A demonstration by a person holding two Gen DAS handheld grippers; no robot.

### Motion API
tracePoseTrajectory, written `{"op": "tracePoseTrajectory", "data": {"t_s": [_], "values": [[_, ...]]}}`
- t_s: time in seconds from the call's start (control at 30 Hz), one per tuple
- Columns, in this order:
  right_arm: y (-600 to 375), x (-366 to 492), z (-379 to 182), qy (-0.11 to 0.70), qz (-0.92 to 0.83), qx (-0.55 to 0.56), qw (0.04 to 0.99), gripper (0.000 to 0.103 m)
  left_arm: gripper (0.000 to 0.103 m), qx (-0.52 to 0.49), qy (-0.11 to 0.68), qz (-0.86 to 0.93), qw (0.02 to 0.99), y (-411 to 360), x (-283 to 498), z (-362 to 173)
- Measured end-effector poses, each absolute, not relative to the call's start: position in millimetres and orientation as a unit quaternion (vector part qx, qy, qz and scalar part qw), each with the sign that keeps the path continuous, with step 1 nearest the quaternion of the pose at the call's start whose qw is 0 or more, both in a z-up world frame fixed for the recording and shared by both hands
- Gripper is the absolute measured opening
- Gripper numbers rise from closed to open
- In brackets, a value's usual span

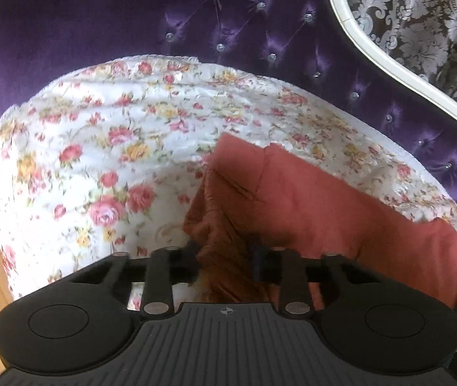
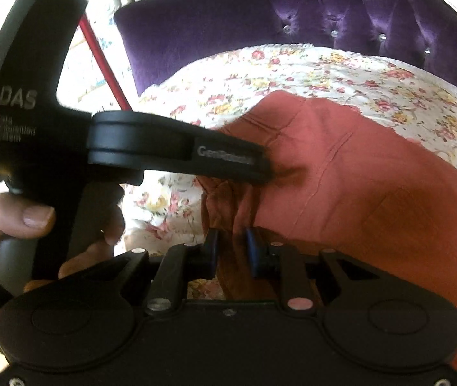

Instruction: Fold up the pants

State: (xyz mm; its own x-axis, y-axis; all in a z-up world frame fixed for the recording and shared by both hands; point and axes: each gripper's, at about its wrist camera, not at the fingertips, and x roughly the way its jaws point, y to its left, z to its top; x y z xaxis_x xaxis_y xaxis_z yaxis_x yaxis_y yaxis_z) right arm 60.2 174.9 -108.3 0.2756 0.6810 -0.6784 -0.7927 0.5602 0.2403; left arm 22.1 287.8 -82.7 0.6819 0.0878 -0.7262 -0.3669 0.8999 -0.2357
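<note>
Gripping one bunched pants (image 2: 357, 193) edge, left tool (image 2: 262, 169) and right tool (image 2: 231, 251) sit close together; the cloth's length runs right across the bed (image 2: 324, 74)

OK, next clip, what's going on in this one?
A person is folding rust-red pants on a floral bedspread, a handheld claw in each hand. The left claw and the right claw both grip the same bunched end of the fabric, close together. The rest of the pants lies spread across the bedspread toward the right, in front of a purple tufted headboard. A bare hand holds the left tool's handle.
</note>
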Motion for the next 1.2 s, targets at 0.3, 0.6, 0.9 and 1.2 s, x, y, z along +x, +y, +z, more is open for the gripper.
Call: {"op": "tracePoseTrajectory", "data": {"t_s": [0.3,0.6,0.9,1.2], "values": [[72.7,51.0,-70.8,0.362,0.402,-0.009,0.841,0.031,0.020,-0.082,0.332,0.089,0.936,236.5,19.1,-5.0],[-65.2,46.7,-76.4,0.378,0.289,0.071,0.876,0.031,0.019,0.029,0.275,-0.022,0.961,111.0,23.1,70.2],[-175.5,32.6,-83.4,0.375,0.189,0.139,0.897,0.031,0.018,0.078,0.318,-0.182,0.927,-66.1,54.0,22.9],[-250.3,19.5,-112.3,0.401,0.108,0.178,0.892,0.031,0.025,0.097,0.390,-0.215,0.890,-151.2,72.3,-45.3]]}}
